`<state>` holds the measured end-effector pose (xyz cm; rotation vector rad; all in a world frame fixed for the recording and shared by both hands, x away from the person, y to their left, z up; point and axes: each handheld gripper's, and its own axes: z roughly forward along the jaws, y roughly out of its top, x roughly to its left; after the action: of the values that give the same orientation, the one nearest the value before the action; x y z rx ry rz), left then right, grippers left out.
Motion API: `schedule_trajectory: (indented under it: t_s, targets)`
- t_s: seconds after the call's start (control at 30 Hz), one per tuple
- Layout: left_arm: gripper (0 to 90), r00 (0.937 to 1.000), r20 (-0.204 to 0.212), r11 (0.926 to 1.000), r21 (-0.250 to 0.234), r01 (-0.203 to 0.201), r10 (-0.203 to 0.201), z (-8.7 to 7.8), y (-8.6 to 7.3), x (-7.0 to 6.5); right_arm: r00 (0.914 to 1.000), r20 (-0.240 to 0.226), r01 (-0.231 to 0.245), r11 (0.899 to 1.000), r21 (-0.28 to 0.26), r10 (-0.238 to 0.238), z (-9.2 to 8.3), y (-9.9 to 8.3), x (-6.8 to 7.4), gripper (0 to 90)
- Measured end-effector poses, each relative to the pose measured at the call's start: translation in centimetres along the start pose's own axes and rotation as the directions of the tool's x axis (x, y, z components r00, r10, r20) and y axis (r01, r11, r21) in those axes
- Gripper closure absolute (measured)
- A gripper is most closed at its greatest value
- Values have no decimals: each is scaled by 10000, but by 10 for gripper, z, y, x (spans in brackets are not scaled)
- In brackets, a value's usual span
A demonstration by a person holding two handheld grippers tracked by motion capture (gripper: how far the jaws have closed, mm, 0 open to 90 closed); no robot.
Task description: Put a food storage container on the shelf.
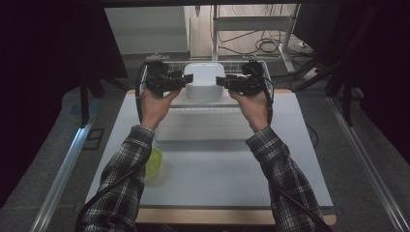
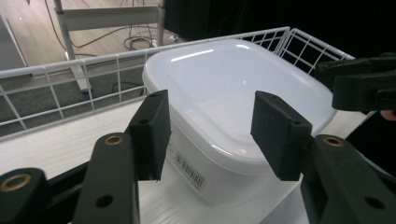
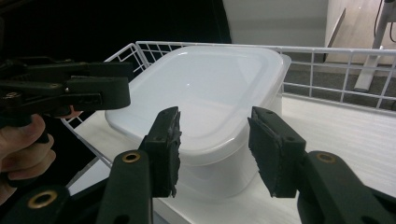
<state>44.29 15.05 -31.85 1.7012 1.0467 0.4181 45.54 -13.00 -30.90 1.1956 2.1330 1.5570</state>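
one white container (image 1: 204, 79) in one wire basket (image 1: 180, 65), two grippers' jaws released beside it.

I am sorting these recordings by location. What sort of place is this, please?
Probably a lab or workshop set up for recording, not a home. A plain white table stands amid dark curtains, loose cables lie on the floor behind, and a metal frame stands there. On the table, a white box sits in a wire basket.

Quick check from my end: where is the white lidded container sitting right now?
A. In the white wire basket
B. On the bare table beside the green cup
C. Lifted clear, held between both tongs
A: the white lidded container rests inside the white wire basket, whose wire walls rise behind it in both gripper views.
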Motion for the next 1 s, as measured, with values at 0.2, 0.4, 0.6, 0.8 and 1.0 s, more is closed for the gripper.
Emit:
schedule_trajectory:
  t_s: [0.2, 0.4, 0.6, 0.8, 1.0]
  targets:
    - [352, 9980, 597, 9997, -124, -223, 230, -17, -7, -7, 9989, -97, 467, 9987, -204, -469, -11, -4, 2, 422]
    - [293, 9942, 922, 9984, 2, -558, 556, -28, -18, -13, 9962, -307, 813, 9967, -27, -813, -19, -15, 6, 325]
    - [189, 9883, 1236, 9958, 92, -912, 894, -40, -33, -23, 9907, -350, 1316, 9913, 50, -1313, -28, -33, 11, 242]
    - [148, 9801, 1608, 9922, 244, -1223, 1168, -46, -54, -35, 9847, -403, 1697, 9855, 64, -1693, -37, -47, 16, 213]
    - [106, 9781, 1439, 9855, 573, -1598, 1503, -45, -81, -45, 9809, -595, 1863, 9825, 96, -1854, -46, -64, 18, 169]
